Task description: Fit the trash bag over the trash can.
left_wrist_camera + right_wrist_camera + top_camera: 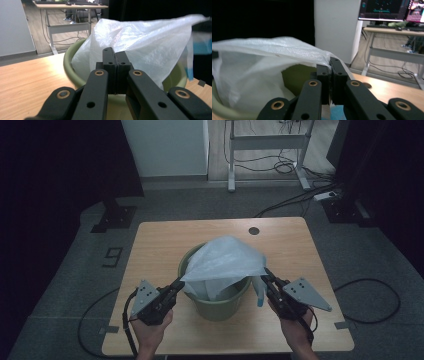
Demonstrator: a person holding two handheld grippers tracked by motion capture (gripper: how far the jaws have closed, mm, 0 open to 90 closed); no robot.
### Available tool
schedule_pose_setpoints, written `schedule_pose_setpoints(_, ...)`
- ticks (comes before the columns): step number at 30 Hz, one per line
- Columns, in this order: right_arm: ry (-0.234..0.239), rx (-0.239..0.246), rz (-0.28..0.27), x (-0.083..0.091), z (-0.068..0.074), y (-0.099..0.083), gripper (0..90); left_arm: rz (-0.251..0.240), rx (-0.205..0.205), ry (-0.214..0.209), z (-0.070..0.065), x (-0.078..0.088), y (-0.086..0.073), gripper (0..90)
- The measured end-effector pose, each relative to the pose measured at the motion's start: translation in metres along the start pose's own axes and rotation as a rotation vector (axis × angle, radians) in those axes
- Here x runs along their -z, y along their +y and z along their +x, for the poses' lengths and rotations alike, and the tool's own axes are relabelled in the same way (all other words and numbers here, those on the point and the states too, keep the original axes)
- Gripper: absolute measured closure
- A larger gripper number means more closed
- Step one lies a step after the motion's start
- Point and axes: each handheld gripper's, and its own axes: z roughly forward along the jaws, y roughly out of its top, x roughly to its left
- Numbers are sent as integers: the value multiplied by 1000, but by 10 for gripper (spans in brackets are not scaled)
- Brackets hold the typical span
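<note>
A translucent white plastic bag (225,262) is stretched tent-like over a green bucket (215,306) that stands near the middle of the wooden table (155,240), its lower part hanging down inside the bucket; the left gripper (178,283), held in the person's left hand (150,330), reaches in from the bucket's left side with its fingers (110,67) pressed together on the bag's left edge, the film coming out from between them in the left gripper view; the right gripper (265,276), in the right hand (297,330), comes in from the bucket's right side, and its fingers (335,72) are likewise closed, pinching the bag's right edge, with a sliver of plastic visible in the slit between them; the bag is pulled taut between the two grippers, above the bucket's rim; a strip of blue (260,300) hangs from the bag just below the right gripper, beside the bucket's outer wall; a dark round hole (254,231) sits in the table near its far edge.
</note>
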Motion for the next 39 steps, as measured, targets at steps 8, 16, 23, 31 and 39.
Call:
schedule_pose_setpoints(8, 69, 26, -7, -18, 27, 3, 866, -4, -10, 106, 3, 8, -8, 612)
schedule_pose_setpoints(16, 87, 30, 1, -24, 30, 7, 866, 0, -99, 99, -9, 2, 13, 388)
schedule_pose_setpoints(23, 101, 13, -5, -24, 26, 17, 866, 17, -114, 6, -24, -12, 22, 307)
schedule_pose_setpoints(31, 115, -5, -6, -27, 26, 21, 867, 74, -143, 21, -32, -33, 21, 349)
schedule_pose_setpoints(39, 130, -11, 2, -32, 28, 21, 850, 81, -145, -4, -35, -46, 24, 781)
